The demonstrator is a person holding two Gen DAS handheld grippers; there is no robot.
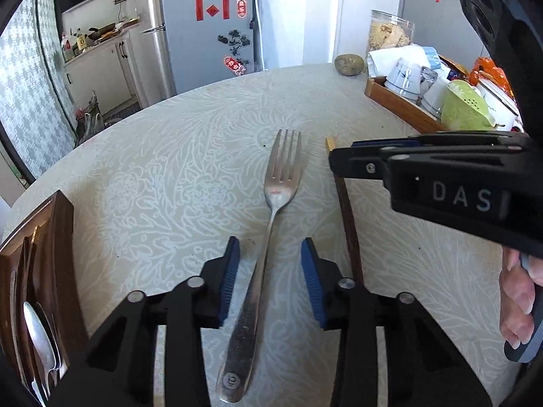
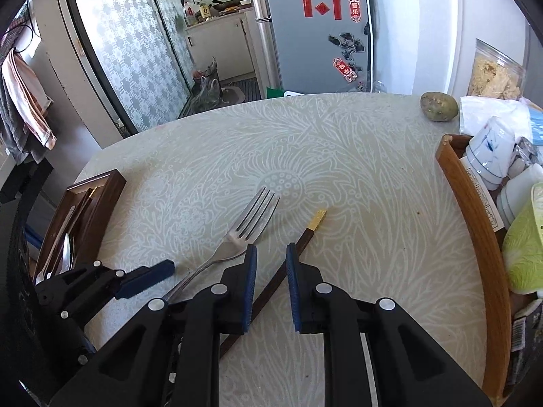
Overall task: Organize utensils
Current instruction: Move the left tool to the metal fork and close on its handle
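Left wrist view: shows a silver metal fork (image 1: 281, 183) lying flat on a pale floral-patterned tabletop (image 1: 169, 169), tines toward 12 o'clock, handle running down to 6 o'clock. Places the left tongs (image 1: 271, 273) astride that handle, blue pads released, with a sliver of tabletop visible on either side of the metal. Grips nothing yet. Looks lined up along the handle, likely so that a squeeze would catch its narrow part.

At 9 o'clock, at the tabletop's edge, shows a dark brown wooden cutlery tray (image 1: 64, 224) already holding a silver metal spoon (image 1: 39, 335). Seems the likely home for the fork.

Right wrist view: shows a dark brown wooden chopstick with a gold tip (image 2: 305, 237), lying slantwise from 1 o'clock toward 7 o'clock, just beside the fork. Sets the right tongs (image 2: 271, 285) over its shaft, pads close together but apart, with no clamp evident. Probably narrowed to suit so thin a stick. Crosses the shaft at an angle, risking a slip.
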